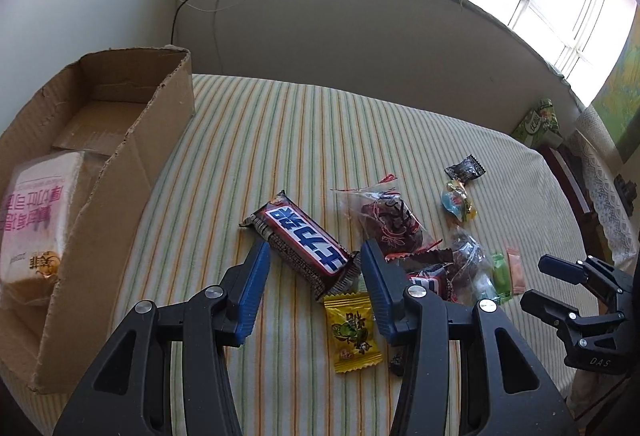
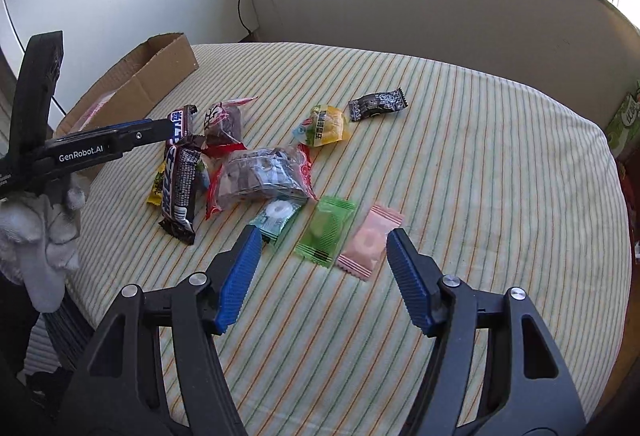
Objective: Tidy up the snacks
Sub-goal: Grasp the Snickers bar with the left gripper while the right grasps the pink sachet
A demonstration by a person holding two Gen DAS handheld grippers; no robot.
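**Both tongs open over a loose heap of wrapped snacks**

The left gripper (image 1: 314, 268) hangs over the pile with its blue jaws parted about halfway and nothing clamped. The chocolate bar (image 1: 302, 242) lies slantwise just ahead of and between the jaws, its near end close to the right-hand jaw, though no pad presses on it. Just under that jaw sits a yellow candy packet (image 1: 352, 332).

The right gripper (image 2: 322, 272) also stands open and empty. Between and just ahead of its jaws lie a green sachet (image 2: 326, 230) and a pink sachet (image 2: 370, 242), side by side; a teal sachet (image 2: 276, 218) lies by the left-hand jaw. Farther ahead sit a clear bag of dark pieces (image 2: 260, 179), a yellow-green packet (image 2: 324, 125) and a black candy (image 2: 376, 103), the last well apart from the heap.

As a judgement, everything here is light. The bar looks the stiffest, and a hold across its narrow middle should suit it best. The sachets are thin, flat and glossy, so they may slide on the striped cloth (image 2: 480, 195); pinching across the raised centre, not the crimped edge, seems safer. The clear bags are soft and crinkly and may sag or slip if caught by a corner.

To the left of the left gripper stands an open cardboard box (image 1: 120, 163). It holds one pale packet with pink lettering (image 1: 36, 228); the rest of its floor shows bare.
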